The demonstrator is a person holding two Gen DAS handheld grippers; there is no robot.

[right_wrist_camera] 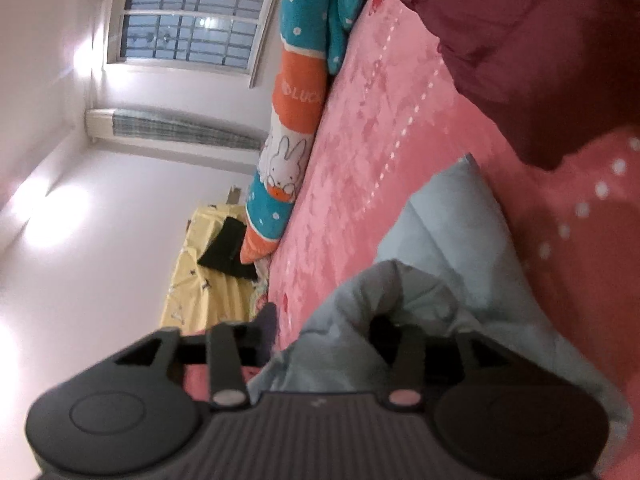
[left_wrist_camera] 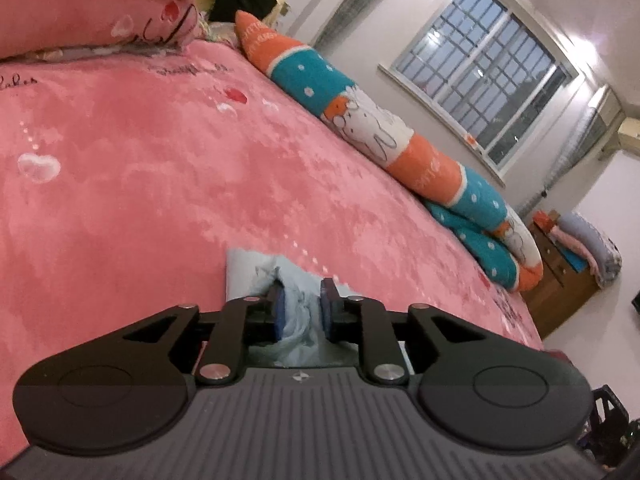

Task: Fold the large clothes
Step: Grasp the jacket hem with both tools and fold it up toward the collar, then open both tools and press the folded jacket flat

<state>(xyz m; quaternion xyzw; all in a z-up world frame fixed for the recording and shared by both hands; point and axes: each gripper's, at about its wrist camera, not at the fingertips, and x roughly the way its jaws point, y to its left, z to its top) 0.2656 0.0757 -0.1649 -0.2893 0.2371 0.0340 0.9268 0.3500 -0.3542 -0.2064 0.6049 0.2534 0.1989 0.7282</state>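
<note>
The pale blue garment (left_wrist_camera: 296,316) lies on the pink fleece bedspread (left_wrist_camera: 160,184), bunched directly ahead of the left gripper (left_wrist_camera: 301,312); its blue pads (left_wrist_camera: 329,308) stand slightly apart with cloth between them, not pressing it. In the right wrist view the same garment (right_wrist_camera: 436,240) runs toward 1 o'clock; the right gripper (right_wrist_camera: 320,340) stands spread, fabric draped over its fingers. A long rabbit-print bolster (left_wrist_camera: 360,120) lies along the bed's edge at 2 o'clock. A dark red cloth (right_wrist_camera: 540,60) sits at 1 o'clock.
</note>
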